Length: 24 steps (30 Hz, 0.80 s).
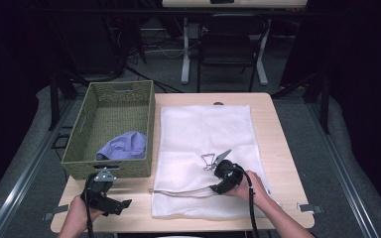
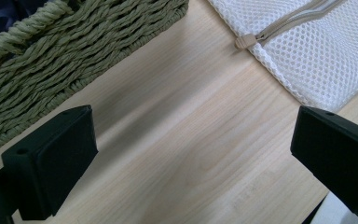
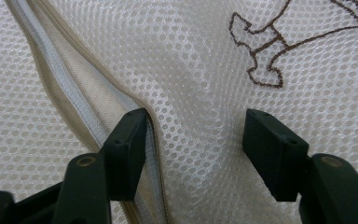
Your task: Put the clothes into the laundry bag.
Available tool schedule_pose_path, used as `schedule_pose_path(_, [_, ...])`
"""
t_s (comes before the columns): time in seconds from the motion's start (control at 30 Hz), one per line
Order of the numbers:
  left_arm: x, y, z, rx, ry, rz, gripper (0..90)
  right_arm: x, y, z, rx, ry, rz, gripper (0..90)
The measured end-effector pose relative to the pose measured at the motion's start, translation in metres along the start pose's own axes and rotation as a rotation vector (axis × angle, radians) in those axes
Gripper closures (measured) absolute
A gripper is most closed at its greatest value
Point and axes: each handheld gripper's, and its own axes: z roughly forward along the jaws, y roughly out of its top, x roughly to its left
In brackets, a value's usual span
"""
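A white mesh laundry bag (image 1: 203, 134) lies flat on the wooden table (image 1: 273, 148), with a brown outline drawing (image 3: 261, 56) stitched on it. Its beige zipper (image 3: 70, 88) runs along the near edge. My right gripper (image 3: 196, 135) rests on the bag with its jaws apart: one jaw sits at the zipper's edge, the other on the mesh, and the mesh wrinkles up between them. In the high view the right gripper (image 1: 213, 187) lies sideways by the zipper line. My left gripper (image 2: 191, 135) hovers open over bare wood, between the basket and the bag's corner with the zipper pull (image 2: 243, 42).
A green woven basket (image 1: 151, 124) stands at the table's left, and a lilac-blue cloth (image 1: 124, 146) lies inside it. The basket's wall (image 2: 74, 51) is close to my left gripper (image 1: 121, 205). Beyond the table stand a chair and desk legs.
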Motion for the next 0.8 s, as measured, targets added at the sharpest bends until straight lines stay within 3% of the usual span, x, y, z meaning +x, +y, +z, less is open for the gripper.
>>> schedule_pose_path(0.1, [0.000,0.000,0.000,0.000,0.000,0.000,0.1,-0.001,0.000,-0.001,-0.002,-0.004,-0.003,44.8])
schedule_pose_path(0.17, [0.000,0.000,0.000,0.001,0.001,0.003,0.1,-0.005,-0.002,-0.002,-0.020,-0.005,0.023,53.1])
schedule_pose_path(0.33, [0.000,0.000,0.000,-0.001,-0.001,0.003,0.1,-0.007,-0.002,-0.003,-0.029,-0.001,0.045,57.7])
schedule_pose_path(0.63, [0.001,0.000,-0.001,-0.032,-0.004,-0.001,0.1,-0.006,0.000,-0.006,-0.039,-0.011,0.033,72.2])
schedule_pose_path(0.8, [0.002,0.000,-0.002,-0.028,-0.009,-0.002,0.1,-0.007,0.001,-0.010,-0.033,-0.025,0.054,79.5])
